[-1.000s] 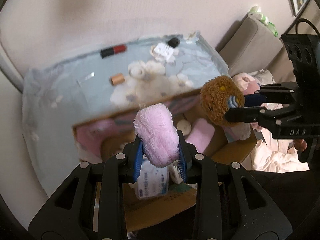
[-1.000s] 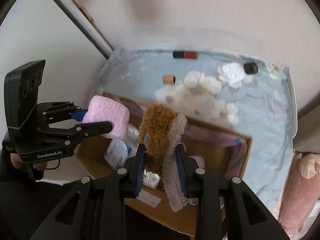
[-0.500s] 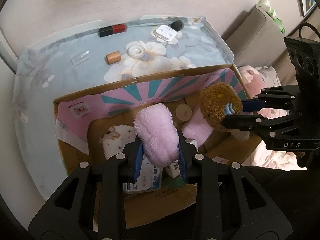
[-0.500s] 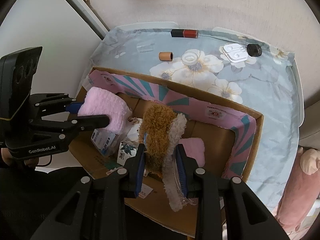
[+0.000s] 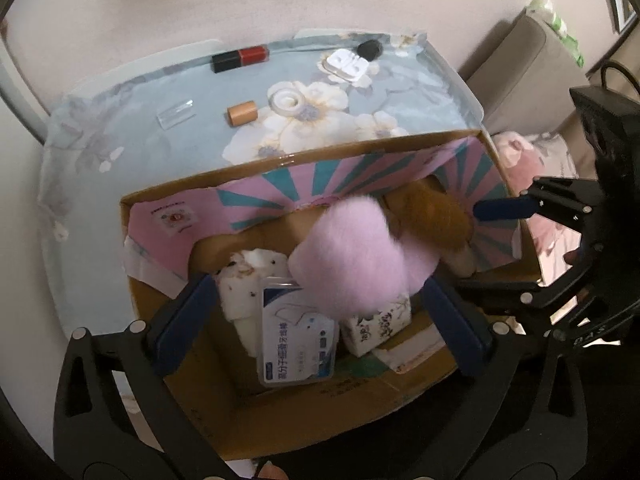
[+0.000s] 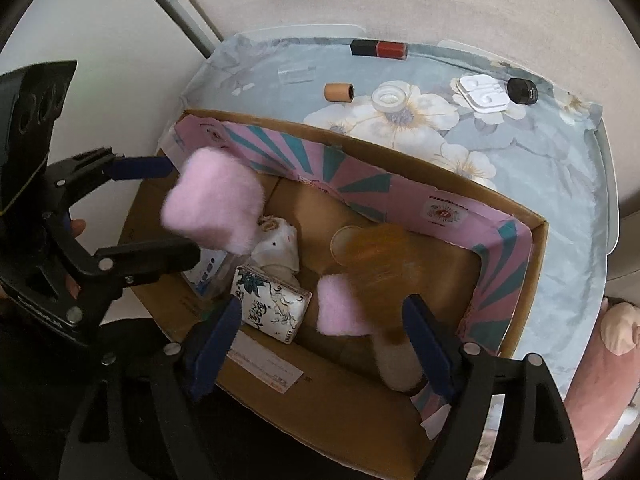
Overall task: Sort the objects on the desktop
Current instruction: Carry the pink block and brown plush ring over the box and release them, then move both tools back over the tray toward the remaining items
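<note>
Release is happening over the cardboard box on both sides at once. Left tool is standing with its blue pads spread wide, gripping nothing, and the pink plush is blurring just ahead of it, between the pads but touching neither, apparently dropping toward the box. Right tool is likewise spread wide and empty; the brown plush is smearing just in front of it, above the box floor, beside a second pink fluffy piece already lying inside. Below and ahead of the left tool are sitting a blue-and-white packet and a patterned tissue pack.

Doing this step well seems to mean keeping both tools steady and level above the opening until the toys settle, since a sideways pull now could flick a soft toy against the pink-lined wall and out. Neither tool needs to go lower; the plush is light and will land softly on the packets.

Farther ahead of both tools, on the flowered surface beyond the box, are waiting a black-and-red case, a small tan cylinder, a clear ring, a white earphone case and a black cap, all well apart from the box.
</note>
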`<state>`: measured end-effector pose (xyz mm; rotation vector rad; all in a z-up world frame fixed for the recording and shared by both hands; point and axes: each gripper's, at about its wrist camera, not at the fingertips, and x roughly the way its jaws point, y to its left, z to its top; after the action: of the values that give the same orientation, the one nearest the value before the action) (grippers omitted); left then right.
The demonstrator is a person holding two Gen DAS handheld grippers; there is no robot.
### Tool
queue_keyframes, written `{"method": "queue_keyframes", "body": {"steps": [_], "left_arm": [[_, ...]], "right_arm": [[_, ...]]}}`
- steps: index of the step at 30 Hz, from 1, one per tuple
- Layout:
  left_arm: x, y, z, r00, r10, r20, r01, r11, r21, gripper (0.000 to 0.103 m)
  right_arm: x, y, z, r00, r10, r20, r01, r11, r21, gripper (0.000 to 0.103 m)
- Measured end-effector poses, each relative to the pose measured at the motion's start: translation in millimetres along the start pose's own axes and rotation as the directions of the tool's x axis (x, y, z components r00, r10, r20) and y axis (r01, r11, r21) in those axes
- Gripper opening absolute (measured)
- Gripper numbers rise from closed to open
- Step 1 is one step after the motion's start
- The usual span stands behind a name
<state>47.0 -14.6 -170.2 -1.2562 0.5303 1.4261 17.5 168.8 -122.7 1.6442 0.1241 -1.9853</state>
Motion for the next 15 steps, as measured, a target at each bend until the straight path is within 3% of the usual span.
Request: {"method": "queue_keyframes", "body": {"steps": [15], "left_arm": [[-7.9, 7.9, -0.9, 1.0, -0.011, -0.014, 0.012, 0.999, 0.035, 0.103]], "right_arm": [[3.1, 2.2, 1.6, 1.0, 0.003, -0.012, -0.003, 1.0, 0.019, 0.079]]}}
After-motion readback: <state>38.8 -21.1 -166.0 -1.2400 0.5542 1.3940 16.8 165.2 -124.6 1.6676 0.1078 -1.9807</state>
